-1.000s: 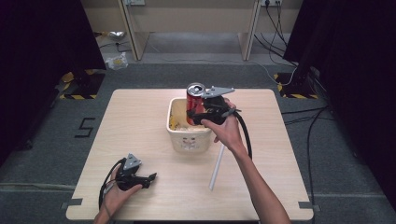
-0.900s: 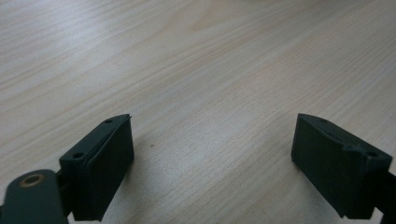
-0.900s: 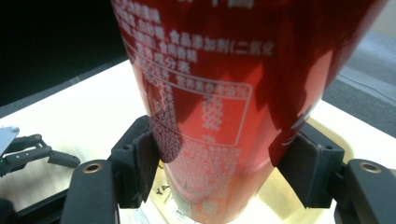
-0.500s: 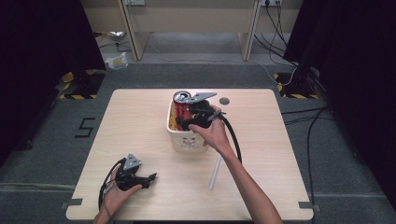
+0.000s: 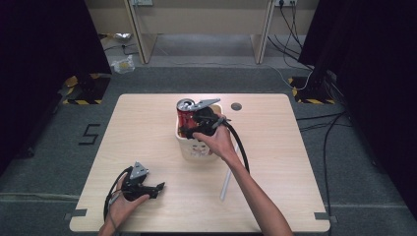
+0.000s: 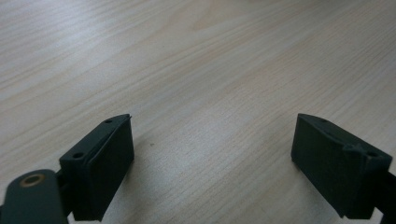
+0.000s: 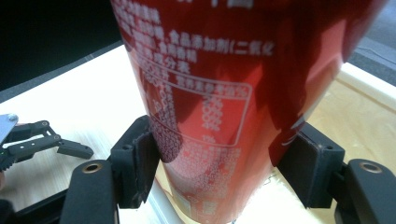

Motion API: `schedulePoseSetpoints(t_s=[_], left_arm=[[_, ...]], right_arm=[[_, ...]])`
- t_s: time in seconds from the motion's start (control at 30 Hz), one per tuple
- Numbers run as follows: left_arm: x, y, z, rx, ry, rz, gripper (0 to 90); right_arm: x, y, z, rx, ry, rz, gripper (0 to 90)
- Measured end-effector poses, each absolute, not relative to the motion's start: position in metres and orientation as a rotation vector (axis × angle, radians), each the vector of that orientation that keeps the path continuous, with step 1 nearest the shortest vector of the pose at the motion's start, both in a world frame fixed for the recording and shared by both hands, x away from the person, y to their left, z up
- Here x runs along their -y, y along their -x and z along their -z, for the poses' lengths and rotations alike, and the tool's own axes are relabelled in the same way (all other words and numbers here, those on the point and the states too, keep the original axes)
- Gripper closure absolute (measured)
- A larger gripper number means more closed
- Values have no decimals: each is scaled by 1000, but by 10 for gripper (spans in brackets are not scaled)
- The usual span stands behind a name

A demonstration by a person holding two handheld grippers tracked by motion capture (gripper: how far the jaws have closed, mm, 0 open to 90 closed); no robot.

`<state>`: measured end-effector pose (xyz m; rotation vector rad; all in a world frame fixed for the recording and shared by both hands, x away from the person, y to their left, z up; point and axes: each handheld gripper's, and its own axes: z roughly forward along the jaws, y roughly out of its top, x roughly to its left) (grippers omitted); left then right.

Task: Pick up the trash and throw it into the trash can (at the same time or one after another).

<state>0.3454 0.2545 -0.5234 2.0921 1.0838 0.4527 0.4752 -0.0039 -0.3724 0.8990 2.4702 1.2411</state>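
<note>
A red drink can (image 5: pixel 185 112) with white print (image 7: pixel 224 93) is held upright in my right gripper (image 5: pixel 193 127), whose jaws press both of its sides. It hangs over the left rim of a cream tub (image 5: pixel 196 149) at the table's middle. In the right gripper view the two black pads (image 7: pixel 140 163) clamp the can's lower body, with the tub's pale wall (image 7: pixel 369 88) behind. My left gripper (image 5: pixel 156 188) rests near the table's front left, open, with bare wood between its fingers (image 6: pixel 105 158).
A white stick (image 5: pixel 226 182) lies on the wooden table (image 5: pixel 295 162) to the right of my right forearm. A dark round hole (image 5: pixel 236 106) sits near the far edge. Cables trail from both grippers. Dark curtains and floor cables surround the table.
The right gripper has carried the can leftward, from above the tub's middle to its left rim, and slightly lower. The left gripper has stayed still.
</note>
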Motion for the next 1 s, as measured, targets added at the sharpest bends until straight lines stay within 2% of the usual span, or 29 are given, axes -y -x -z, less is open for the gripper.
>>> schedulePoseSetpoints(t_s=[0.73, 1.0], left_arm=[[-255, -345, 524, -1083, -2089, -454, 124], [-255, -345, 524, -1081, -2090, -455, 123]], right_arm=[[4, -479, 383, -2520, -901, -1227, 313], [9, -477, 378, -2500, -912, -1249, 264]])
